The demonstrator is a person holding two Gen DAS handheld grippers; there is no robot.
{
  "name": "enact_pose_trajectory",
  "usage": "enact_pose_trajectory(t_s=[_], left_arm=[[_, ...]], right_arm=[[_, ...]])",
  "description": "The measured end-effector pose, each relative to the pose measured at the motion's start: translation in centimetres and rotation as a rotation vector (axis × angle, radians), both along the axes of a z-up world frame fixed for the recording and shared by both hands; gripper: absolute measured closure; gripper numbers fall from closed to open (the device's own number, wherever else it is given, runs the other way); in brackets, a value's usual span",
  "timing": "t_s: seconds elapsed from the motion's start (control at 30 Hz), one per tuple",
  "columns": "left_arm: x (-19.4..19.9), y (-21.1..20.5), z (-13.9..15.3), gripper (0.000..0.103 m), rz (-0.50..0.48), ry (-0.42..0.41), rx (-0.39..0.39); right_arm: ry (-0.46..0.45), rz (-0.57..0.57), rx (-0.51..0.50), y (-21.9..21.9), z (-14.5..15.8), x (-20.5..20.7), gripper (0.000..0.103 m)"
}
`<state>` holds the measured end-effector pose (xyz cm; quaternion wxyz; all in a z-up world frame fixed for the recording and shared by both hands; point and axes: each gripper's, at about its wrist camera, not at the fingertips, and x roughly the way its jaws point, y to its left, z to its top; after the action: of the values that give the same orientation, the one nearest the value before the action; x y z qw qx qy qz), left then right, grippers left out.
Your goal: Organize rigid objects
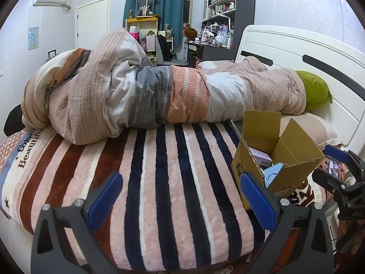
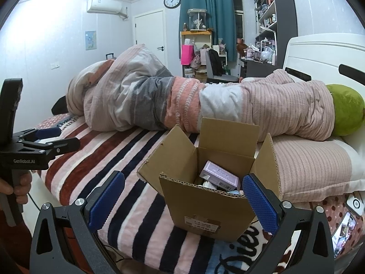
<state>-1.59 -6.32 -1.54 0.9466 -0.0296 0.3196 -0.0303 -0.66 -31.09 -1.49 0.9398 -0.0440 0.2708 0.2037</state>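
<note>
An open cardboard box (image 2: 205, 207) stands on the striped blanket near the bed's front edge; it also shows in the left wrist view (image 1: 289, 150). Inside lie a small lilac box (image 2: 219, 177) and other small items, partly hidden. In the left wrist view the lilac box (image 1: 261, 155) and a light blue item (image 1: 272, 173) show in it. My right gripper (image 2: 183, 203) is open and empty, its fingers on either side of the box's front. My left gripper (image 1: 181, 199) is open and empty over the bare blanket, left of the box. It also shows in the right wrist view (image 2: 54, 139).
A rolled quilt (image 1: 141, 91) lies across the bed behind the box, with a green plush (image 2: 346, 109) and a pillow (image 2: 314, 164) by the white headboard (image 1: 296, 52). A phone (image 2: 344, 233) lies at the right. Shelves and a desk stand behind.
</note>
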Motion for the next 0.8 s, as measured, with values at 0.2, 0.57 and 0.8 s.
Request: enact_pose_trajectory(t_s=[0.2, 0.57, 0.8], left_arm=[[-0.12, 0.01, 0.16, 0.001, -0.004, -0.001, -0.007], [-0.25, 0.03, 0.4, 0.001, -0.004, -0.004, -0.005], [-0.26, 0.05, 0.39, 0.001, -0.005, -0.003, -0.005]], right_arm=[[-0.001, 0.002, 0.003, 0.07, 0.04, -0.07, 0.0], [-0.009, 0.018, 0.014, 0.85, 0.6, -0.54, 0.0], [-0.008, 0.018, 0.015, 0.71, 0.56, -0.53, 0.0]])
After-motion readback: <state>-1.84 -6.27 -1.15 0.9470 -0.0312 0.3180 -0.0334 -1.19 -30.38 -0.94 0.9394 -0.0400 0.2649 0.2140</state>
